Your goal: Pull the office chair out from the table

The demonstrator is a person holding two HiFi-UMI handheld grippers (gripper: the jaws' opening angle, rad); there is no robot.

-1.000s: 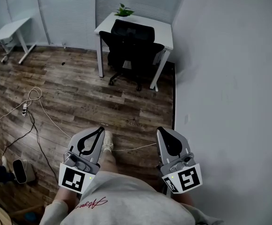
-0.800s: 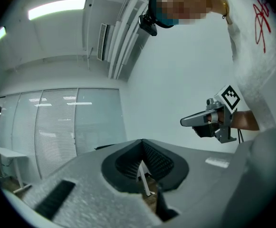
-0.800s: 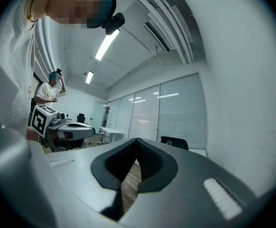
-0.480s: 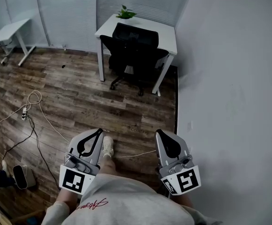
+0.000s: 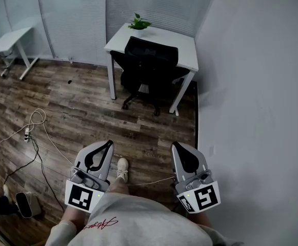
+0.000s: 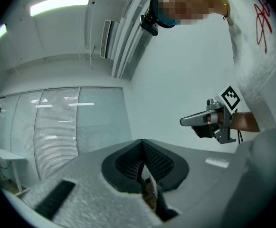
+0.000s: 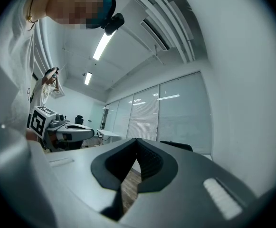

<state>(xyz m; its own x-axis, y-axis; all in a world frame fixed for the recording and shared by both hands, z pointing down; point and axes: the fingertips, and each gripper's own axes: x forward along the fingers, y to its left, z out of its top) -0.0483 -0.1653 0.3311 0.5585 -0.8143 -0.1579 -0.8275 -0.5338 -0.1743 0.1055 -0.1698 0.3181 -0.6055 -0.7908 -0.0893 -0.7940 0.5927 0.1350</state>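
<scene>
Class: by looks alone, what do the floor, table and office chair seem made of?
Floor: likely wood-look planks, matt; grain and plank seams show. Table: smooth white top, probably laminate. Office chair: black, perhaps fabric or mesh; too dark to tell.

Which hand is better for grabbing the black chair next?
Right, only just: the right gripper lines up closer with the chair than the left gripper. Both are shut and far away.

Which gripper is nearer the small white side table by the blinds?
Left. The left gripper is on the same side as the side table, though well short of it; the right gripper is farther over, by the wall.
</scene>
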